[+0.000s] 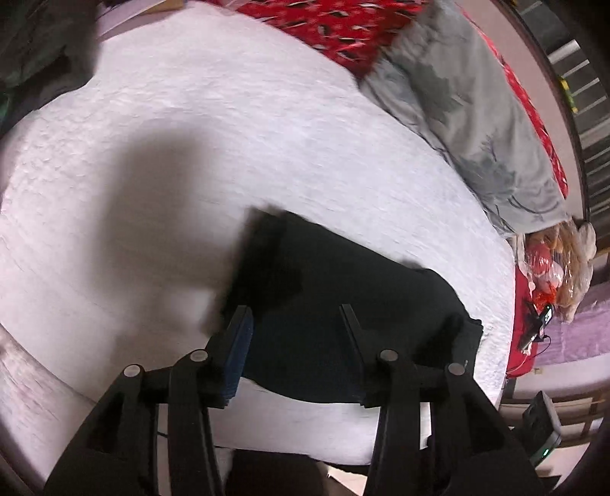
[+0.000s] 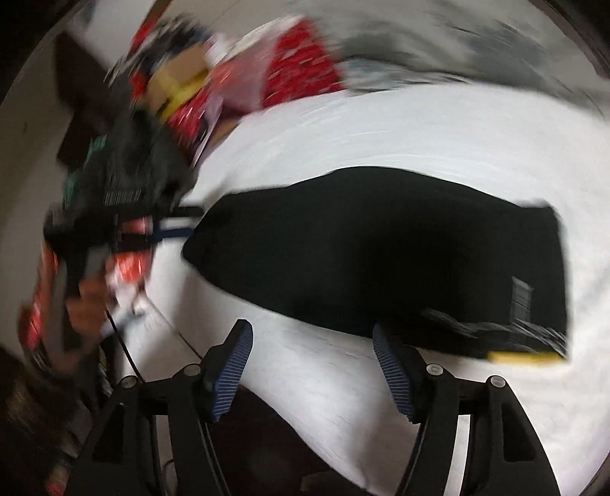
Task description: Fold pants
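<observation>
Black pants [image 1: 343, 305] lie folded in a flat block on the white bedspread [image 1: 228, 133] near its front edge. My left gripper [image 1: 295, 316] is open and empty, its fingers hovering over the near part of the pants. In the right wrist view the same pants [image 2: 381, 248] lie across the middle, with a yellow tag at their right end. My right gripper [image 2: 310, 332] is open and empty, just short of the pants' near edge. This view is motion-blurred.
A grey blanket [image 1: 476, 114] and red patterned fabric [image 1: 335, 23] lie at the far side of the bed. A pile of clutter and boxes [image 2: 152, 133] sits to the left of the right wrist view. The bed edge [image 1: 503, 343] is at right.
</observation>
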`<move>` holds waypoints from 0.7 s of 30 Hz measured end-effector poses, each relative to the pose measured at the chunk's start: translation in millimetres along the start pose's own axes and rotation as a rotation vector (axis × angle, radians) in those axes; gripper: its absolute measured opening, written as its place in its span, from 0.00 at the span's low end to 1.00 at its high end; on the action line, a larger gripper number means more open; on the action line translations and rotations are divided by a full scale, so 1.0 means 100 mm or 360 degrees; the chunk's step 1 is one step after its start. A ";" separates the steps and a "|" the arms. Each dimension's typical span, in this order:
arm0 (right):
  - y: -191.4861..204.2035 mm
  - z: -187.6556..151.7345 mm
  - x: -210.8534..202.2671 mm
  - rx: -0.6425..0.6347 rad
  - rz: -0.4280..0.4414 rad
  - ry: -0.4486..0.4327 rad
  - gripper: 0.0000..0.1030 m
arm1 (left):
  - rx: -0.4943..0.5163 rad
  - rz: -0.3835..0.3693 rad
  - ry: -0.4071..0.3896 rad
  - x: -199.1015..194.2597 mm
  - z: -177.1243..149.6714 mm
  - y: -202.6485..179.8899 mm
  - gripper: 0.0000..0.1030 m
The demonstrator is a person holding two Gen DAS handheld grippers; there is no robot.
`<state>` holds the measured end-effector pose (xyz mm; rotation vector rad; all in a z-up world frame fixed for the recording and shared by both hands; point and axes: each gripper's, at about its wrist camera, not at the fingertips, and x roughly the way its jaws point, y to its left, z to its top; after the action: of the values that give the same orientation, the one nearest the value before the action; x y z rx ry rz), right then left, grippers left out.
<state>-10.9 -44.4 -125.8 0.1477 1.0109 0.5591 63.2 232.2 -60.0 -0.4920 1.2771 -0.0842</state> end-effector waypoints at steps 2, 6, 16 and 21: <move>0.25 0.05 0.17 -0.0096 -0.0023 0.0023 0.69 | -0.0021 -0.0029 0.0023 0.03 0.08 0.14 0.42; 0.67 0.10 0.50 -0.0272 -0.0074 0.0045 0.72 | -0.0022 -0.0076 0.0112 0.17 0.24 0.26 0.42; 1.17 0.11 1.05 -0.0456 -0.0239 0.0035 0.73 | 0.0184 -0.0117 0.0283 0.49 0.56 0.10 0.42; 1.34 0.11 1.22 -0.0524 -0.0345 -0.0026 0.76 | 0.0186 -0.0192 0.0361 0.62 0.66 0.12 0.42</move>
<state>-2.9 132.8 -163.4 -0.2466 0.8922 0.5169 141.2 242.7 -107.1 -0.4681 1.4541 -0.3219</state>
